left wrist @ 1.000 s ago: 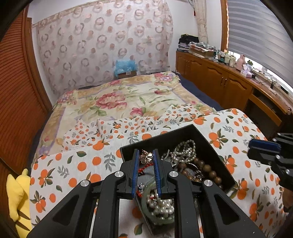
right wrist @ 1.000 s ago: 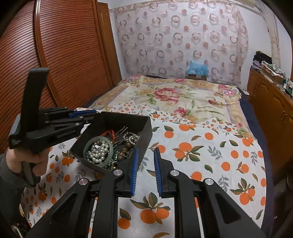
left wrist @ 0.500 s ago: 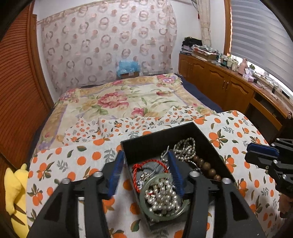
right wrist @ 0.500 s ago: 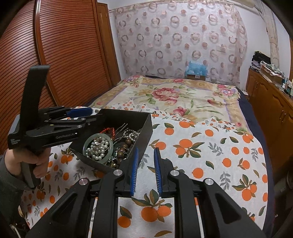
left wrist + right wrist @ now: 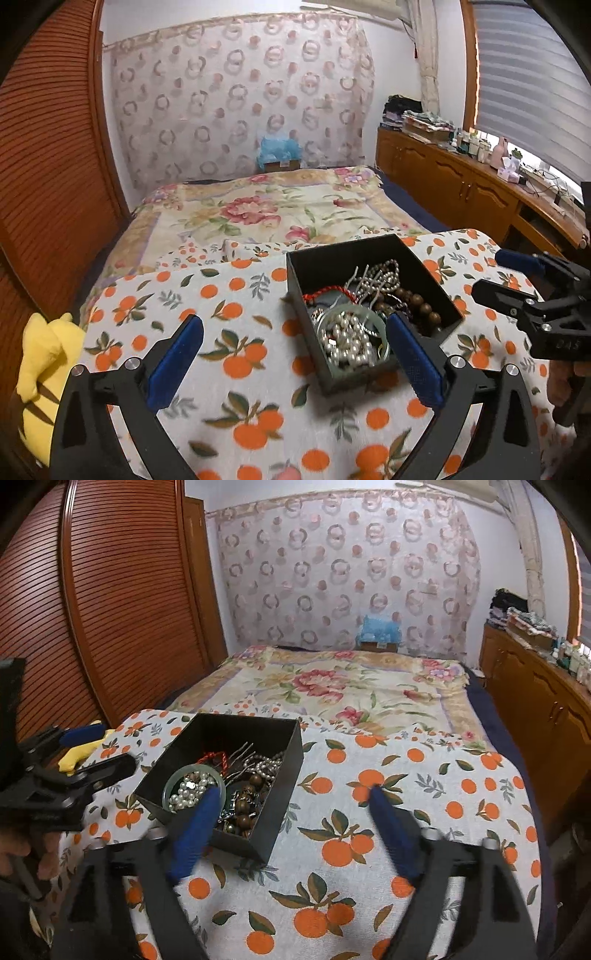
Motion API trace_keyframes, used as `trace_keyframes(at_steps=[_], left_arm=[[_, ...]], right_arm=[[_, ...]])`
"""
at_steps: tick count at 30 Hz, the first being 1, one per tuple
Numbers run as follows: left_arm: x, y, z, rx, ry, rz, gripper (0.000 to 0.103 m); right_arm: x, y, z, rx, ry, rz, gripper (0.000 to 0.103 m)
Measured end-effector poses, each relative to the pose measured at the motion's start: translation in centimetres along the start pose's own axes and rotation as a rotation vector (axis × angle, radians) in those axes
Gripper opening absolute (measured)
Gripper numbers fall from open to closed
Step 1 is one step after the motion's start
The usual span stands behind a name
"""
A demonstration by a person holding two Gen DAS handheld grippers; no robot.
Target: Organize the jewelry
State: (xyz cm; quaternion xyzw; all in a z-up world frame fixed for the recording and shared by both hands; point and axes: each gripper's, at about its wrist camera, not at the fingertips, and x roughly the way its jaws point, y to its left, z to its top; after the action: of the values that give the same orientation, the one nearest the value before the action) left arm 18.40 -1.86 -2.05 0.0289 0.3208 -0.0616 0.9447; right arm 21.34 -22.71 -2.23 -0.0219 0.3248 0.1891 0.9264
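Note:
A black open box (image 5: 373,254) (image 5: 284,775) full of jewelry stands on the orange-print cloth. It holds a green bangle (image 5: 380,325) (image 5: 173,775) around white pearls, brown wooden beads (image 5: 421,306) (image 5: 245,808), a red cord (image 5: 325,293) and a pearl string (image 5: 388,277). My left gripper (image 5: 293,360) is wide open and empty, pulled back near the box's front left corner. My right gripper (image 5: 291,829) is wide open and empty, with its left finger (image 5: 195,830) in front of the box's near corner. Each gripper shows in the other's view, at the edge.
The orange-print cloth (image 5: 240,332) (image 5: 406,812) covers the near end of a bed with a floral quilt (image 5: 266,210). A yellow plush toy (image 5: 40,354) lies at the left edge. Wooden cabinets (image 5: 461,188) with clutter line the right wall, a slatted wooden door (image 5: 110,609) the left.
My left gripper let go of a gold flower piece over the box, opened wide and drew back to the left. My right gripper opened wide in the last half second.

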Motion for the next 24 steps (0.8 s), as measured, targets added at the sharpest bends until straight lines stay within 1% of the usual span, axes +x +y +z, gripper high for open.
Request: trace_keyframes(at_steps=[1, 3, 5, 9, 12, 14, 18, 24], left_arm=[[-0.5, -0.1, -0.2, -0.003, -0.004, 0.007, 0.096], [-1.4, -0.2, -0.8, -0.012, -0.015, -0.003, 0.096], [-2.3, -0.3, -1.1, -0.017, -0.026, -0.001, 0.096], [-4.3, -0.3, -1.5, -0.029, -0.044, -0.005, 0.096], [-5.6, -0.5, -1.7, -0.033, -0.059, 0.005, 0.096], [-6.7, -0.7, -1.9, -0.037, -0.074, 0.004, 0.096], [-8.6, -0.7, -2.3, -0.047, -0.097, 0.029, 0.096], [-10.7, -0.5, -3.2, -0.073, -0.103, 0.030, 0.096]], right_arm=[[-0.2, 0.3, 0.0, -0.008, -0.009, -0.017, 0.094], [-0.6, 0.6, -0.1, -0.020, -0.018, -0.032, 0.098], [-1.0, 1.0, -0.2, -0.026, -0.021, -0.045, 0.101], [-2.1, 1.5, -0.6, -0.013, -0.036, -0.063, 0.100], [-3.5, 1.7, -0.8, 0.010, -0.072, -0.063, 0.100], [-5.0, 2.0, -1.1, 0.020, -0.101, -0.065, 0.100], [-7.4, 2.7, -1.6, 0.029, -0.144, -0.072, 0.100], [-10.7, 3.7, -2.7, 0.031, -0.188, -0.080, 0.101]])
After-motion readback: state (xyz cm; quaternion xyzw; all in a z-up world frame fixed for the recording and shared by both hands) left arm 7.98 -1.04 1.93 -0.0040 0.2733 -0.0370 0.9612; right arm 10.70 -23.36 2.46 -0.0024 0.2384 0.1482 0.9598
